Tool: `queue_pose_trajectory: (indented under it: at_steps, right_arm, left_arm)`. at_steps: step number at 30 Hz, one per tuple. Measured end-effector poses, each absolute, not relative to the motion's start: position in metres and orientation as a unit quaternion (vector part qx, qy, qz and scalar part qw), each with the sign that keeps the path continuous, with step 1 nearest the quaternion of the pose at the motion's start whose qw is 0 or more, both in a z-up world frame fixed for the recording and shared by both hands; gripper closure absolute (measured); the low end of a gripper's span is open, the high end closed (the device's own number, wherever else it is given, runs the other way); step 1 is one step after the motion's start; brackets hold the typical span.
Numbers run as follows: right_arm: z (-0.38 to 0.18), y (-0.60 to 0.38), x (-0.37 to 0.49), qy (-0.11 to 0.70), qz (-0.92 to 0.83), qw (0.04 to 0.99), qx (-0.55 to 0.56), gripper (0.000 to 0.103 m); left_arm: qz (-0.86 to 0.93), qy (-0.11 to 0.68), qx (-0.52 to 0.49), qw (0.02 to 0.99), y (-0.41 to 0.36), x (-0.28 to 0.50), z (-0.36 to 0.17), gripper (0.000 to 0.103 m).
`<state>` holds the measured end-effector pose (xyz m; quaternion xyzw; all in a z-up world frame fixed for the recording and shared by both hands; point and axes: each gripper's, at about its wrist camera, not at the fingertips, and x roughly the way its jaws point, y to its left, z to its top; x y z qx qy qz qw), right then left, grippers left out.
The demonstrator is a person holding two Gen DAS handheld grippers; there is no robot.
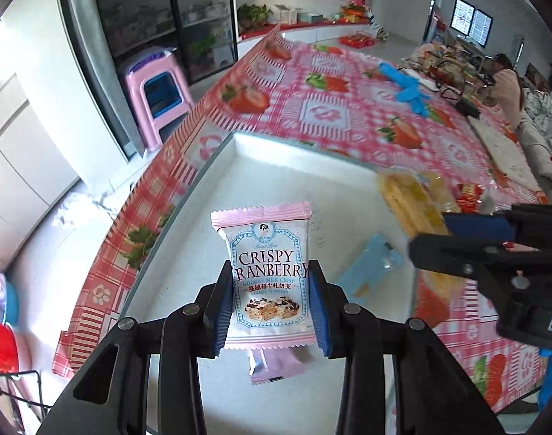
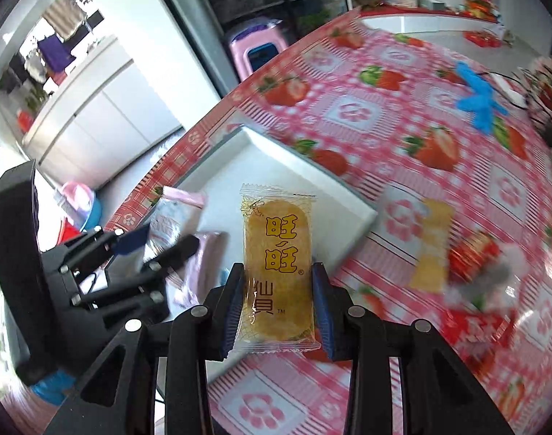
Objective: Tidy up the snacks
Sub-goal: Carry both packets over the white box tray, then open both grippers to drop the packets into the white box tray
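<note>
My left gripper is shut on a pink-and-white Crispy Cranberry packet, held upright above a white tray. In the tray lie a pink packet and a light blue packet. My right gripper is shut on a yellow rice cracker packet, over the tray's right edge. Each gripper shows in the other's view: the right gripper at the right, the left gripper at the left with its cranberry packet.
On the strawberry tablecloth right of the tray lie another yellow packet and red packets. Blue gloves lie farther back. A pink stool stands off the table's left edge. A person sits at the far right.
</note>
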<state>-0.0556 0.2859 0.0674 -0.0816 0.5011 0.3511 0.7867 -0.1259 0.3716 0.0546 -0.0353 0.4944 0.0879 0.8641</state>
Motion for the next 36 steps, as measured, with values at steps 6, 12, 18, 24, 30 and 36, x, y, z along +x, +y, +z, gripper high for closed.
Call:
queue_pose_trajectory:
  at_steps: [6, 12, 18, 24, 30, 36]
  right_arm:
    - [0.048, 0.314, -0.045, 0.526, 0.349, 0.770, -0.096, 0.065]
    - [0.050, 0.292, -0.040, 0.520, 0.328, 0.784, -0.086, 0.020]
    - [0.058, 0.217, -0.026, 0.507, 0.257, 0.819, -0.077, 0.020]
    - [0.041, 0.123, -0.011, 0.532, 0.168, 0.830, -0.026, 0.020]
    - [0.023, 0.065, -0.020, 0.544, 0.133, 0.828, -0.002, 0.020]
    - [0.011, 0.055, -0.045, 0.539, 0.153, 0.828, -0.006, 0.020]
  left_arm:
    - [0.097, 0.511, -0.023, 0.854, 0.377, -0.121, 0.033, 0.055]
    - [0.098, 0.498, -0.011, 0.862, 0.367, -0.124, 0.039, 0.036]
    - [0.032, 0.476, 0.010, 0.879, 0.316, -0.118, 0.063, 0.027]
    - [-0.023, 0.498, 0.008, 0.867, 0.246, -0.088, 0.056, 0.025]
    - [-0.024, 0.535, -0.032, 0.844, 0.208, -0.040, 0.029, 0.025]
    - [0.012, 0.560, -0.046, 0.827, 0.195, -0.003, 0.003, 0.025]
